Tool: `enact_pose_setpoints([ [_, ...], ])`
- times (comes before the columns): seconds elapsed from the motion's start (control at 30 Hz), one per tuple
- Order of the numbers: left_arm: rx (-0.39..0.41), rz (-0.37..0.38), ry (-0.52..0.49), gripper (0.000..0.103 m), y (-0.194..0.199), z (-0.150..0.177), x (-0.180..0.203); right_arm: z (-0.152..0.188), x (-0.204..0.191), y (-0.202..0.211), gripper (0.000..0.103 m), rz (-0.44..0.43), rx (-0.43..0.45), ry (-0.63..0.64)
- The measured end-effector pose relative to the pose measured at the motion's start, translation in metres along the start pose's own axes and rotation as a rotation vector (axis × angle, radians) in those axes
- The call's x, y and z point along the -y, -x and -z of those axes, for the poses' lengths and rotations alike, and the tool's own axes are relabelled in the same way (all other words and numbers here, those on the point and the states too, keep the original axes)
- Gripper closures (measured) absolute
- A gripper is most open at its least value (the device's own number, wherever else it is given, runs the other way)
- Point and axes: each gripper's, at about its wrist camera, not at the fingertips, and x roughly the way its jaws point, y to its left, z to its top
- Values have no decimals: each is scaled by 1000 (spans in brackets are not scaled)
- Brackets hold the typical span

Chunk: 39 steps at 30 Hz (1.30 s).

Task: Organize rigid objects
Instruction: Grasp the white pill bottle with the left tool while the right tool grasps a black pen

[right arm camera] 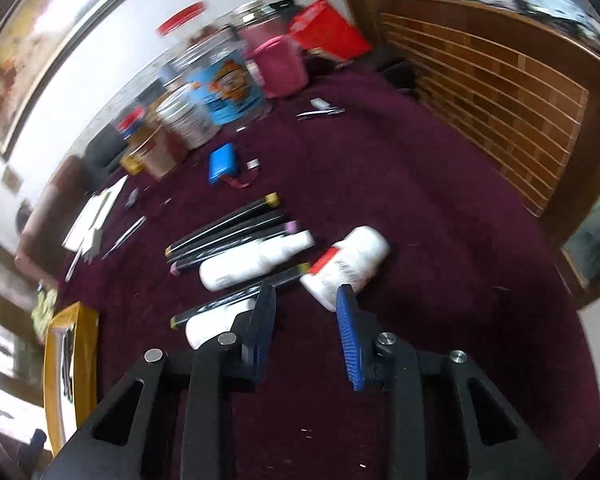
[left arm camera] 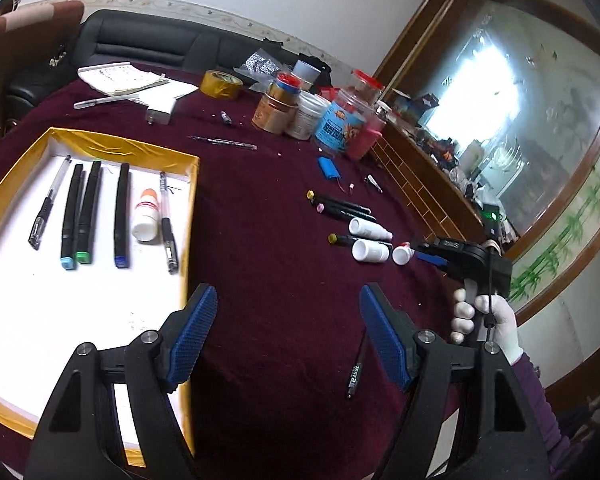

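The left gripper (left arm camera: 288, 336) hangs empty, jaws apart, beside the tray (left arm camera: 100, 144) of sorted pens. The right gripper (right arm camera: 306, 300), jaws narrowly apart and empty, nears a white bottle (right arm camera: 346, 266) on the cloth (right arm camera: 420, 208), probably to grasp it.

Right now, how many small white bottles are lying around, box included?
4. One orange-capped bottle lies in the yellow box; three bottles lie on the maroon cloth among black markers. The jars could hide more.
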Motion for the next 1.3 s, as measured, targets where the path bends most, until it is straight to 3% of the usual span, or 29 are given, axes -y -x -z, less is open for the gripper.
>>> enact_pose_setpoints([
  [0.2, -2, -36, -31, 29, -2, 7, 21, -3, -30, -46, 74, -25, -61, 62],
  [0.3, 1, -56, -36, 29, -1, 8, 23, 7, -43, -62, 80, -37, -98, 118],
  [0.4, 8, -77, -30, 29, -3, 9, 20, 31, -73, -59, 80, -123, -127, 245],
  [0.57, -27, -72, 5, 29, -19, 10, 15, 78, -121, -56, 80, -363, -264, 380],
  [0.63, -45, -69, -13, 29, -25, 14, 18, 84, -126, -47, 80, -403, -236, 396],
  [0.73, -61, -70, -54, 29, -29, 18, 25, 79, -111, -33, 80, -409, -144, 333],
  [0.93, -99, -118, -182, 30, -57, 21, 43, 77, -63, -7, 80, -364, -67, 191],
  [1.17, -210, -162, -316, 30, -128, 23, 60, 91, -29, 19, 79, -339, -66, 129],
  [1.23, -233, -172, -341, 53, -143, 26, 62, 97, -24, 22, 79, -337, -79, 127],
  [1.27, -244, -164, -358, 73, -148, 29, 63, 99, -24, 22, 79, -332, -86, 131],
  [1.3, -253, -159, -376, 73, -152, 31, 65, 103, -25, 22, 79, -329, -94, 134],
])
